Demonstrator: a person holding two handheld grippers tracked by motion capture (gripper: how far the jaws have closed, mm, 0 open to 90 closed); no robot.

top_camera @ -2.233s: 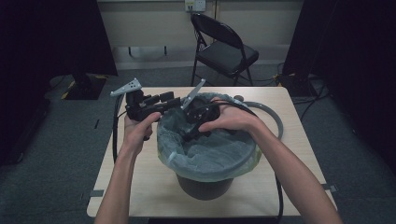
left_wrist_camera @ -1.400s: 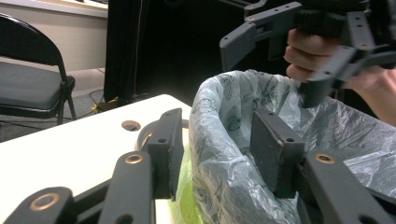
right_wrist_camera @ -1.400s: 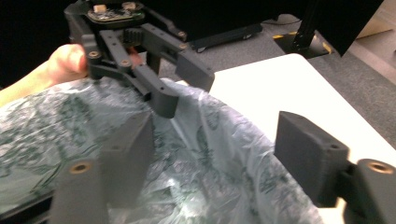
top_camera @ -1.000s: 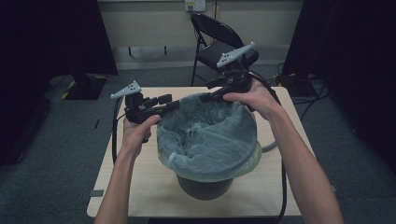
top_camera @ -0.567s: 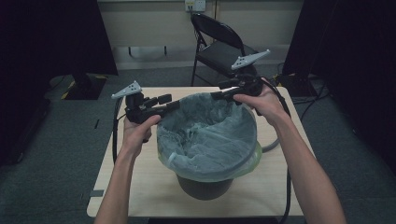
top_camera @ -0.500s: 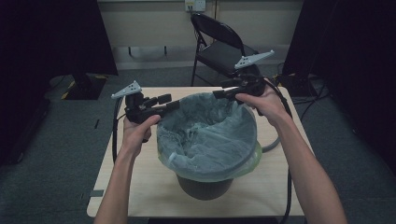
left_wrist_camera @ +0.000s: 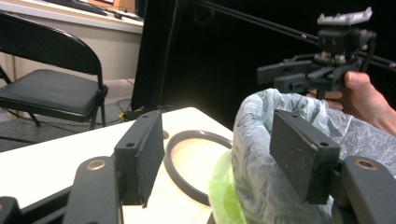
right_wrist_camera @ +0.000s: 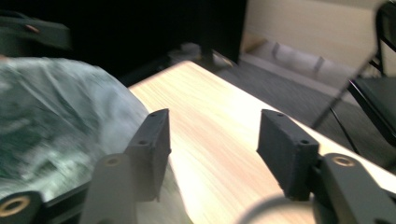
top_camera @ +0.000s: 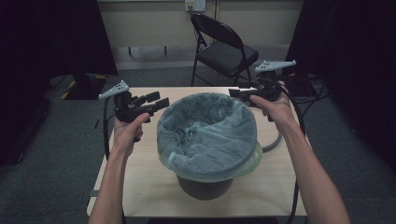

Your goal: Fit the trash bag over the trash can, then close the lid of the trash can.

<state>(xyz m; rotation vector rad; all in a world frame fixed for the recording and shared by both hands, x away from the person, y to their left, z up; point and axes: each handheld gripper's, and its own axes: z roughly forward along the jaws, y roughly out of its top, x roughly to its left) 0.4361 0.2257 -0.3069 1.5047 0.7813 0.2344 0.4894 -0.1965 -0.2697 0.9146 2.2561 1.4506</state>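
**Both my claws open beside a lined bin, nothing held**

I hold one claw in each hand over a pale wooden table [top_camera: 140, 186]. My left gripper [top_camera: 156, 101] hangs just beside the left rim of the bin, jaws spread apart and empty. My right gripper [top_camera: 238, 92] hangs near the far right rim, jaws also spread and empty.

The dark bin [top_camera: 204, 186] stands upright in the middle of the table. A thin grey-clear liner bag [top_camera: 205, 135] is draped into it and folded over the rim, with a patch of green bag [top_camera: 256, 156] showing beneath at the right.

What could go wrong, as I judge it: the liner looks thin and crinkled, so a careless pinch could tear it or drag it off the rim. Pulling on one side alone might tip the bin. The cables trailing from my claws could snag the dark ring [left_wrist_camera: 187, 161] lying flat on the table behind the bin.

Counted: two claws, one bin, one grey liner, one green layer, one ring, one table, one black folding chair [top_camera: 224, 51] beyond the table
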